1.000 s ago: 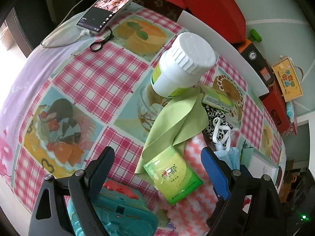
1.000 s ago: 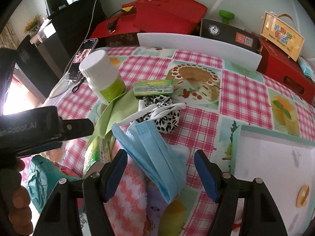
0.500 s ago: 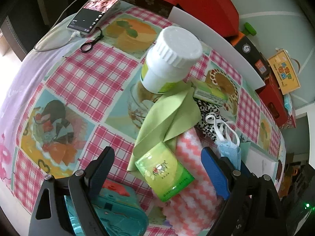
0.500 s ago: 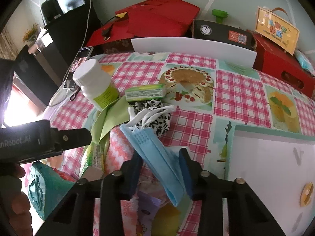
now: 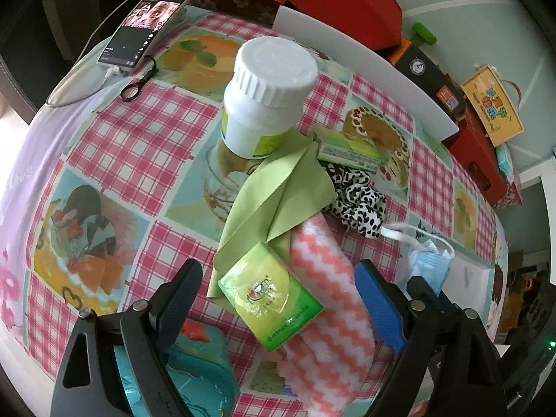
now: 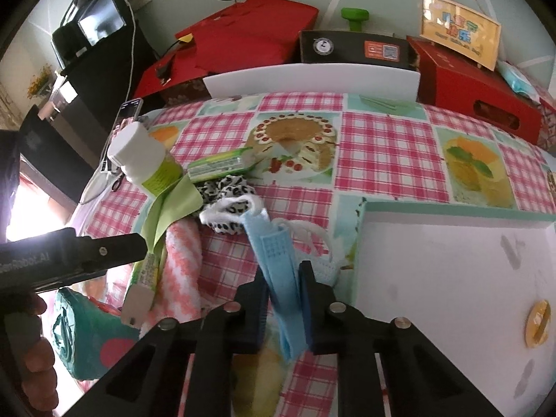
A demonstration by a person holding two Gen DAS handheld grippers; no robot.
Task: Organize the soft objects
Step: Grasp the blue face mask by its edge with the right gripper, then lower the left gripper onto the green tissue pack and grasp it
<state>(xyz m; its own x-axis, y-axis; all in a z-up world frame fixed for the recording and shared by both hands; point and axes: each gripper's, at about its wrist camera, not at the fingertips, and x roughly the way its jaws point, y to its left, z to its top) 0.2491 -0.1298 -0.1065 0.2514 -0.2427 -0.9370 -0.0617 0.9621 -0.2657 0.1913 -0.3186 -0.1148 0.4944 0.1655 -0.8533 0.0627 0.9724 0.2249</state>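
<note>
1. Right gripper (image 6: 283, 290) clamped on the blue face mask (image 6: 278, 264) – jaws just finished closing, mask folded and pinched between the pads, white ear loops trailing off toward the leopard-print fabric (image 6: 226, 191).
2. Left gripper (image 5: 278, 299) spread wide, gripping nothing, hanging over the green tissue pack (image 5: 269, 299), which lies on the pink-and-white zigzag towel (image 5: 330, 299).
3. Light green cloth (image 5: 278, 191) draped partly over the towel's far end, its upper corner touching the base of the white bottle (image 5: 267, 93).
4. Small green box (image 5: 347, 147) just beside the bottle, right behind the leopard fabric.
5. White tray (image 6: 451, 278) with a teal rim sitting just right of the mask – nothing soft visible inside.
6. Teal case (image 5: 194, 375) under the left jaw, at the near table edge.
7. Phone (image 5: 149, 24) well apart at the far corner of the checkered tablecloth (image 5: 139, 132).
</note>
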